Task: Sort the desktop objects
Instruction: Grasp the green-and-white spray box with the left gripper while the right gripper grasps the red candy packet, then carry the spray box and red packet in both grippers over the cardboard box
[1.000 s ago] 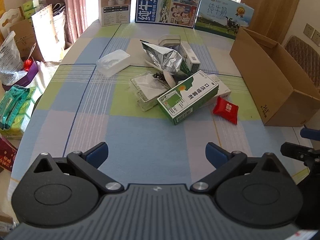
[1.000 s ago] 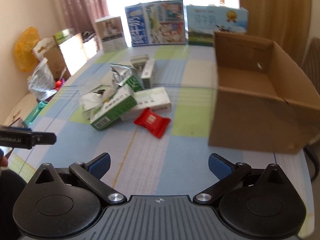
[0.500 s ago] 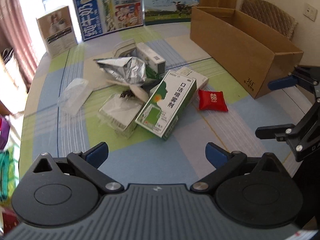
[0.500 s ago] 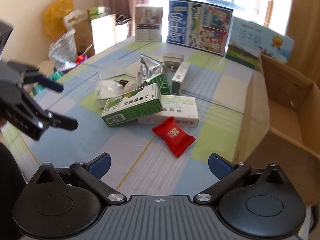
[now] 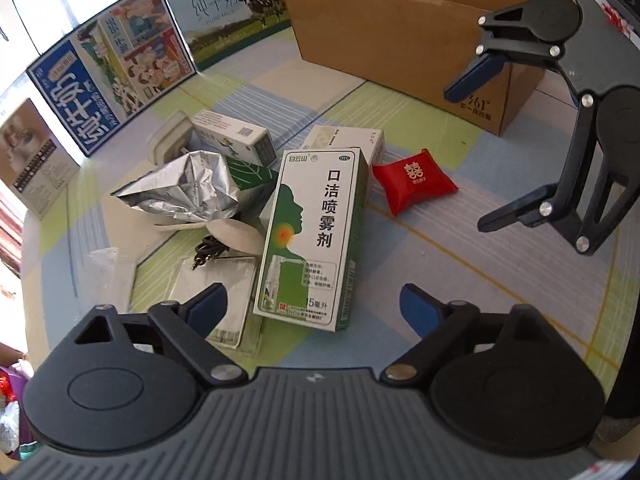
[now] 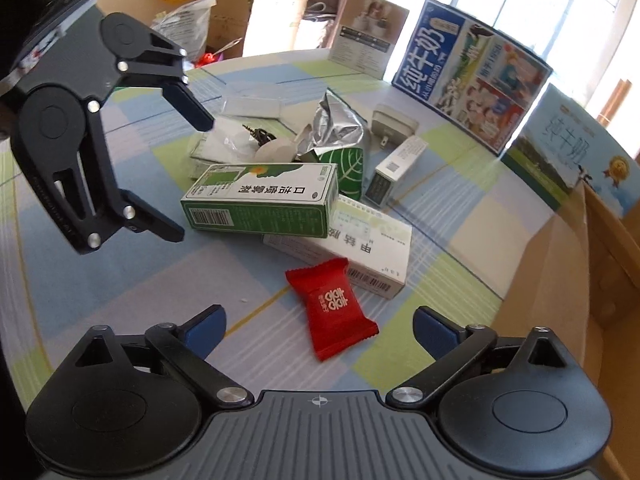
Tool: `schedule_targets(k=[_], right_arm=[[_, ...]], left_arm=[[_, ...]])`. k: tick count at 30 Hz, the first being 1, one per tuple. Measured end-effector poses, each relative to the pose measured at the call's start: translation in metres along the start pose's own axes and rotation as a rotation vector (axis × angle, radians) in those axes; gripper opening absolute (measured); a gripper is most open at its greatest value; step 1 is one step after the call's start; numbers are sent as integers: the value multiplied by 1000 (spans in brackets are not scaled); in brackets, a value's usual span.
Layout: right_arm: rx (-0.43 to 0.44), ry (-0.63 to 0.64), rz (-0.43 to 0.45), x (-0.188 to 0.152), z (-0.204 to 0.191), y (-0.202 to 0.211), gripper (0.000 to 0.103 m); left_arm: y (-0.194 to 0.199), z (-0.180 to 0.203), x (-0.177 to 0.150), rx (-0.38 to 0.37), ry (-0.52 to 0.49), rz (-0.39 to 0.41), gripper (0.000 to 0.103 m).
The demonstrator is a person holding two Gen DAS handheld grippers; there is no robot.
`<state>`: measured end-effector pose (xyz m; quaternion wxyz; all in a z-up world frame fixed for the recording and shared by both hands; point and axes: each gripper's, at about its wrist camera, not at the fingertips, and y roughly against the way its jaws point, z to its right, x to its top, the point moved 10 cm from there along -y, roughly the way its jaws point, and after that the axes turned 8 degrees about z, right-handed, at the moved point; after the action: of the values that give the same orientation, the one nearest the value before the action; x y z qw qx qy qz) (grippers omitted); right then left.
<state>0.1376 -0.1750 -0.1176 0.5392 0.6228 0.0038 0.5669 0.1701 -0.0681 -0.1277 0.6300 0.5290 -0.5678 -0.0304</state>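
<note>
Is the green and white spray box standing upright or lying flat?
Lying flat: the green and white spray box rests on its broad face, one end propped on the white box.

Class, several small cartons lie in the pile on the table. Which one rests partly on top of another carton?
The green-and-white spray carton: one end rests on the flat white carton. The small white carton by the foil bag lies apart.

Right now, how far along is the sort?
Done: nothing visibly; the pile sits on the table outside the cardboard box. In hand: nothing; left gripper is open over the green spray box, right gripper open over the red candy packet, both just narrowing. Left: everything.
</note>
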Motion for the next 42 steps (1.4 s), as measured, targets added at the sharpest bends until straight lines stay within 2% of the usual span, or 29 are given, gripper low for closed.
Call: schedule_targets(k=[5,9,16,20,23,26,29,30,34,39,42], right_arm=[[29,65,-27,-4,0,-16,84],[43,98,-44,-7,2,-27,74],[66,131,-61,-9,5,-41,71],[87,118,-54,-8,8,-45,69],[101,92,-57,-7,9,-46,66],[114,56,-61,-7,10,-46,59],[120,16,-64,-7,11,-45,40],[122,3,-67,-8,11,-44,29],[126,-34,-84,-10,9,-38,28],[163,-177,-126,-13,3,-19,28],[176,-214,-147,-17,-4,-9,28]], left_arm=[[-12,-6,5,-19,-40,-2,86],[-18,-8,7,-42,-40,-11,73],[-25,-6,9,-59,-46,-13,71],[-29,-3,9,-60,-50,-19,62],[-29,-3,10,-54,-43,-20,58],[-29,-3,10,-54,-29,-22,58],[-27,-1,10,-59,-24,-31,56],[-26,0,10,-62,-23,-35,55],[-17,6,6,-83,-9,-62,53],[-1,20,-1,-110,-12,-91,51],[5,26,-3,-113,-10,-92,51]])
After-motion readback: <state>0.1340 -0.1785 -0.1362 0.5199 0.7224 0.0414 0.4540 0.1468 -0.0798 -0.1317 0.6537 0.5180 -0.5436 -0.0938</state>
